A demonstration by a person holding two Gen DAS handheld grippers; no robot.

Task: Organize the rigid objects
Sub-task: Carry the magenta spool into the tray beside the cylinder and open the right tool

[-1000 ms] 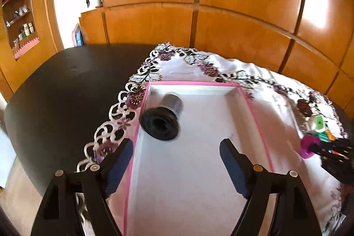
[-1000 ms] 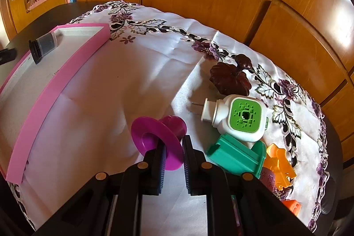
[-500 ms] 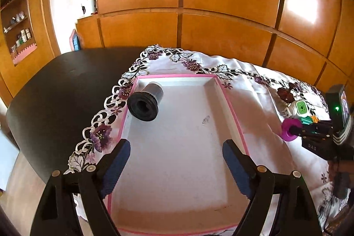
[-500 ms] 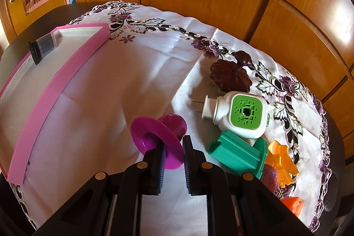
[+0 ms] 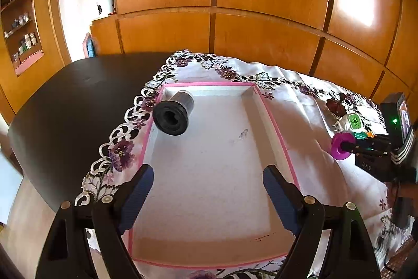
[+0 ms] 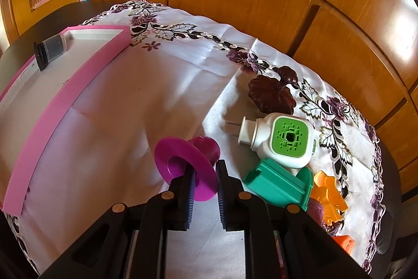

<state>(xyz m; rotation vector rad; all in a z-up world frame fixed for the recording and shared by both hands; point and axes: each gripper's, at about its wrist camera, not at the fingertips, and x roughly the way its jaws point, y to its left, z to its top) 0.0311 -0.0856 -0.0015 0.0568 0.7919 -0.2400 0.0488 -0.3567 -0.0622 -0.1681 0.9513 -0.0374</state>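
Note:
A pink-rimmed tray (image 5: 277, 122) with a white floor lies on the embroidered cloth; it also shows at the left of the right wrist view (image 6: 86, 75). A black and grey cylinder (image 5: 173, 112) lies on its side in the tray's far left corner, also in the right wrist view (image 6: 51, 49). My left gripper (image 5: 206, 196) is open and empty above the tray's near half. My right gripper (image 6: 205, 175) is shut on a magenta flanged spool (image 6: 186, 164), held above the cloth right of the tray; the spool also shows in the left wrist view (image 5: 341, 145).
Right of my right gripper lie a white plug-in device with a green face (image 6: 279, 139), a teal plastic piece (image 6: 280, 186), orange pieces (image 6: 327, 196) and a dark brown leaf-shaped object (image 6: 271, 93). Bare black tabletop (image 5: 73, 109) lies left of the cloth. Wooden panelling (image 5: 235, 4) stands behind.
My left gripper has pulled back and up from the tray, so more of the tray shows. My right gripper has lifted the magenta spool slightly.

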